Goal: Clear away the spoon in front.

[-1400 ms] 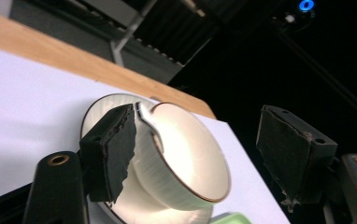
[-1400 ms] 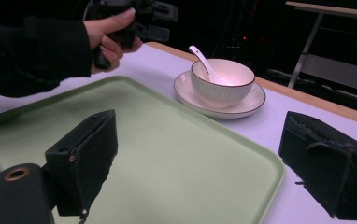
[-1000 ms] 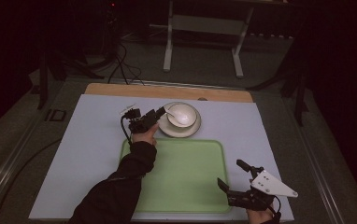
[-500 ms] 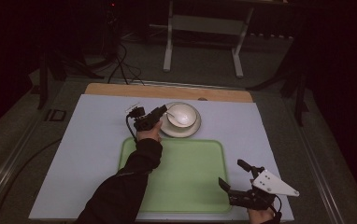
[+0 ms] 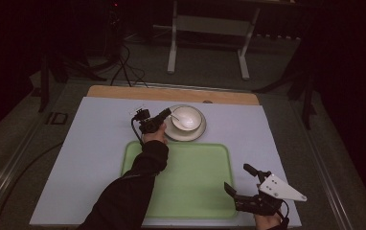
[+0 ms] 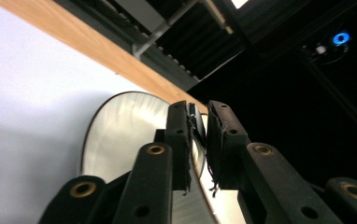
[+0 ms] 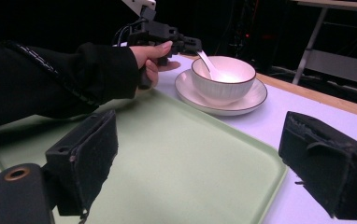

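**Left gripper clamped on a spoon in the bowl, right gripper idle and spread**

From the high view we see a pale table cover (image 5: 95,158) with a green tray (image 5: 190,191) lying near the person's edge and a white saucer (image 5: 171,132) just beyond the tray's far rim. A white bowl (image 5: 187,118) sits on that saucer.

The left gripper (image 5: 164,115) reaches in from the bowl's left side, carried by a hand (image 5: 154,135) in a dark sleeve (image 5: 128,191) that crosses the tray's left part. In the right gripper view the same left gripper (image 7: 186,45) meets the handle of a white spoon (image 7: 208,65), whose far end slants down into the bowl (image 7: 223,77). The left gripper view looks along its jaws, nearly closed, with a thin pale edge pinched between the pads (image 6: 221,140) (we take it for the spoon handle, though so close the shape is hard to read). Behind them curves the rim of the saucer (image 6: 120,135).

The right gripper (image 5: 243,184) hovers low over the tray's near right corner, well apart from the bowl. Its jaws stand wide apart with nothing between them, and the tray (image 7: 176,177) stretches bare in front of them, the saucer (image 7: 242,105) resting just past its far edge.
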The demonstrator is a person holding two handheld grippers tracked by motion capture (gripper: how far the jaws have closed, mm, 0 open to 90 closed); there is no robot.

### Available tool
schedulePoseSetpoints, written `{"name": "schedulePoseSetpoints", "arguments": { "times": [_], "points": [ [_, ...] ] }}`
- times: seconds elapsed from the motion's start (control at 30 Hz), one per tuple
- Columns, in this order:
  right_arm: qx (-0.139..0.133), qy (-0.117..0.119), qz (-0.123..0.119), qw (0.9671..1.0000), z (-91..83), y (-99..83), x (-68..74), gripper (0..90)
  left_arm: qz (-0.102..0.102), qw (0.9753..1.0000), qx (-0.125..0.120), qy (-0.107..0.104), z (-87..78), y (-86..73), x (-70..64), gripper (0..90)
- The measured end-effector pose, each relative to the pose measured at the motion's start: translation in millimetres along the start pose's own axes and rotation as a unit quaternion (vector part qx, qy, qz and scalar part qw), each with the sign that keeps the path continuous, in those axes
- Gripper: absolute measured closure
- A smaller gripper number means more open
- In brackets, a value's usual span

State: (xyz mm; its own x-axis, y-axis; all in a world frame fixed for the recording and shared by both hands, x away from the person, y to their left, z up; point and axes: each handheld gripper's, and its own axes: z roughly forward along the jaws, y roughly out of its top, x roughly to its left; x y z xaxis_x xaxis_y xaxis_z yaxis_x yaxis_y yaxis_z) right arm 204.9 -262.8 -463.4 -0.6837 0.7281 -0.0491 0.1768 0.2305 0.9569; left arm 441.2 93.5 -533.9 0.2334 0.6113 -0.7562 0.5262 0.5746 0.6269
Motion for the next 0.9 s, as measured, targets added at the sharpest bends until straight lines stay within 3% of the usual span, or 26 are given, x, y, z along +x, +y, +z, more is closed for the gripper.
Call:
{"name": "schedulePoseSetpoints", "arguments": {
  "times": [0.17, 0.5, 0.9],
  "points": [
    [0.000, 0.000, 0.000, 1.0000, 0.7, -0.2, 0.2, 11.7, 0.012, 0.9995, 0.003, -0.029, 0.3, 2.7, -13.4, 84.3],
    [0.000, 0.001, -0.001, 1.0000, 0.4, 0.0, 0.0, 11.7, 0.046, 0.9985, 0.009, -0.028, -1.0, 5.1, -29.6, 84.9],
    [-0.001, 0.001, -0.003, 1.0000, 0.7, 0.8, 1.6, 11.7, 0.088, 0.9951, 0.025, -0.039, -12.6, 24.2, -58.7, 85.0]
  ]
}}
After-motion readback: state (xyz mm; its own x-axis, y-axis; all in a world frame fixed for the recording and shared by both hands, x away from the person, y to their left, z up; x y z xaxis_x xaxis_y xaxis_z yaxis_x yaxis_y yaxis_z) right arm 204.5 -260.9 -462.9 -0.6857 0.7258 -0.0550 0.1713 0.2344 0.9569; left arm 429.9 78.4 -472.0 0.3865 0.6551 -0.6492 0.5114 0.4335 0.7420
